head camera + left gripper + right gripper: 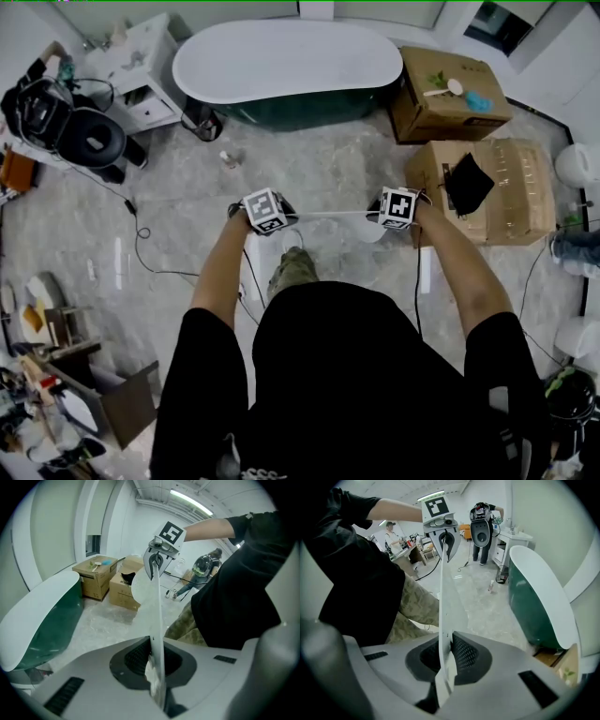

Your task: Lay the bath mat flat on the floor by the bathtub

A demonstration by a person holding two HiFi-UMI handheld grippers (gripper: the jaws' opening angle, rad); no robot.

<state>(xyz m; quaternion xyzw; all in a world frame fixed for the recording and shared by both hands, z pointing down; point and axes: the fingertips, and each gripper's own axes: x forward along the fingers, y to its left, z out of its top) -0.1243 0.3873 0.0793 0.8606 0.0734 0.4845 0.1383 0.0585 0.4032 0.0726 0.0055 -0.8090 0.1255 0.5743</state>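
Staged bathroom in a workspace, freestanding bathtub [281,61], marble-look floor [187,187], cardboard boxes [445,94], loose cables [139,234]

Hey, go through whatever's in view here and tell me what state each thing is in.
Bath mat: off the floor, stretched between both grippers.
Left gripper: shut on the bath mat.
Right gripper: shut on the bath mat.
Bathtub: upright, nothing seen inside.
Cardboard box: closed, small items on top.

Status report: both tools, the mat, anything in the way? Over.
Both shut on mat: left tool, right tool. Mat taut between them, above floor. One small bottle on floor near bathtub.
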